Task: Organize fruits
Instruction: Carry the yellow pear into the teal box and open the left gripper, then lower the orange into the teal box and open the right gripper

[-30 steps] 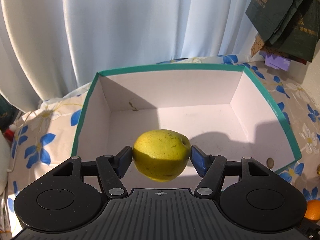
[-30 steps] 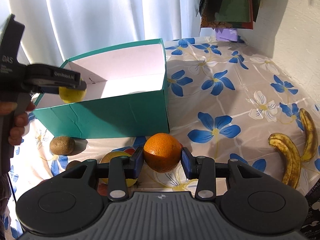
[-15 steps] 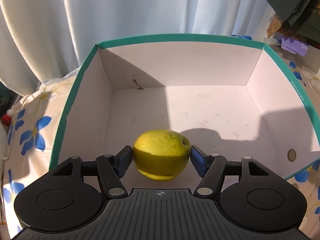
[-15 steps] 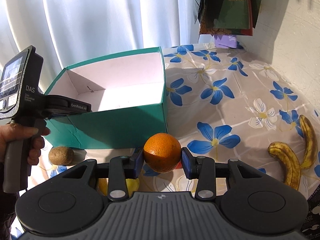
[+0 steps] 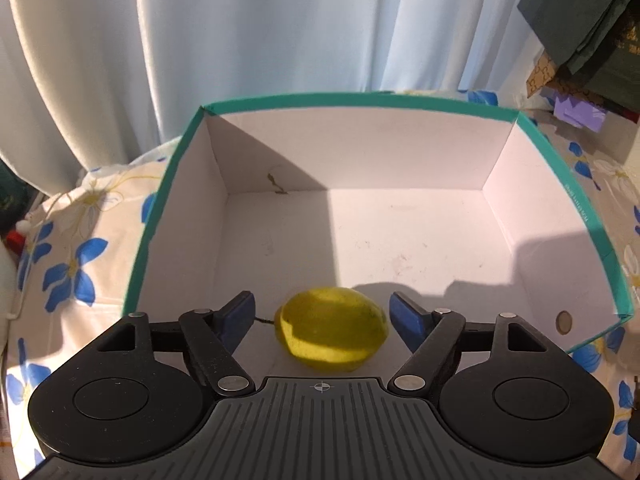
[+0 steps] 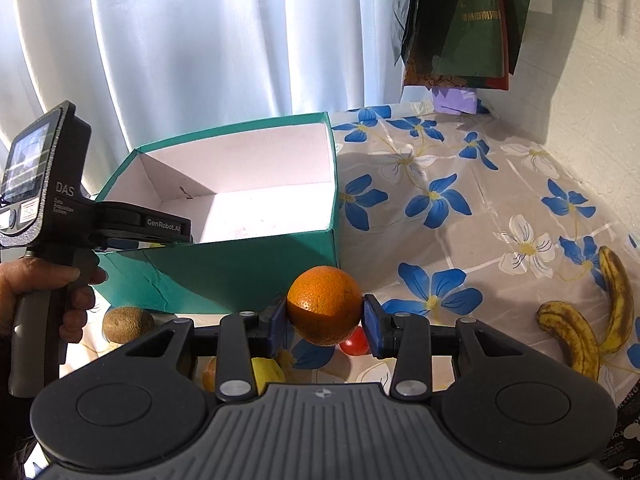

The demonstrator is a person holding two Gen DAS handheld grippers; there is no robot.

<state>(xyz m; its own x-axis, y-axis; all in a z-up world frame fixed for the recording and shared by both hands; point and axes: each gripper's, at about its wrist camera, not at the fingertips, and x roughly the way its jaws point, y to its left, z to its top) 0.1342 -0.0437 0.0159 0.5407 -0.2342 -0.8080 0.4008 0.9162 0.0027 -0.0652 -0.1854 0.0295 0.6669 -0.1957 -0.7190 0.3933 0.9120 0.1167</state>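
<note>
A yellow-green apple lies on the white floor of the teal box, near its front wall. My left gripper hangs over it with its jaws opening; both blue pads stand clear of the fruit. In the right wrist view my right gripper is shut on an orange, held above the flowered tablecloth in front of the teal box. The left gripper's body, held in a person's hand, reaches over the box's left front rim.
On the cloth lie a kiwi, a small red fruit, a yellow fruit partly hidden under my right gripper, and two spotted bananas at the right. A curtain and hanging bags stand behind the box.
The left gripper's jaws have parted and the apple has dropped from them onto the box floor. The right gripper holds the orange as before.
</note>
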